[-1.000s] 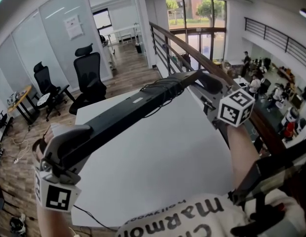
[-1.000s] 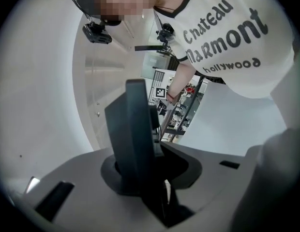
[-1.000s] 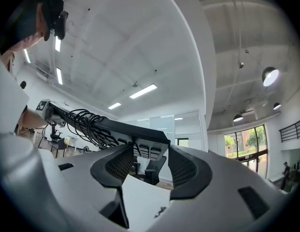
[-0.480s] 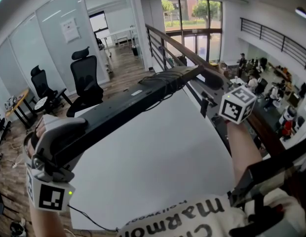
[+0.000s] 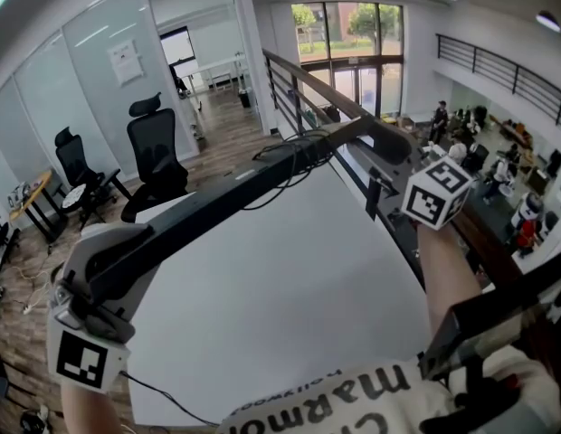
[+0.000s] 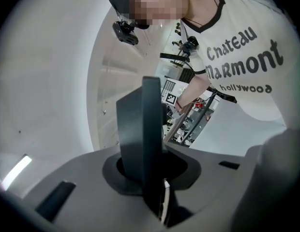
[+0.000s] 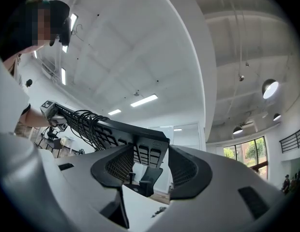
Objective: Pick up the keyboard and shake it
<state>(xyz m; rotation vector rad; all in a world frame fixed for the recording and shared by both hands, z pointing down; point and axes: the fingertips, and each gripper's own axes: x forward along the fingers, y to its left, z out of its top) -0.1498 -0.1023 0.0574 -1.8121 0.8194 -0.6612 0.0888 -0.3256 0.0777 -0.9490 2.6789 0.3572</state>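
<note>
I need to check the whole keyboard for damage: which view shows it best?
Head view: the keyboard runs full length across the frame, cable wound round it. The left gripper view shows only one end, edge-on; the right gripper view shows the other end and foreshortened keys.

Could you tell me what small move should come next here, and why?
Probably a short downward flick of both wrists to start shaking: the keyboard is already clear of the table, clamped at its ends by the left gripper and right gripper.
</note>
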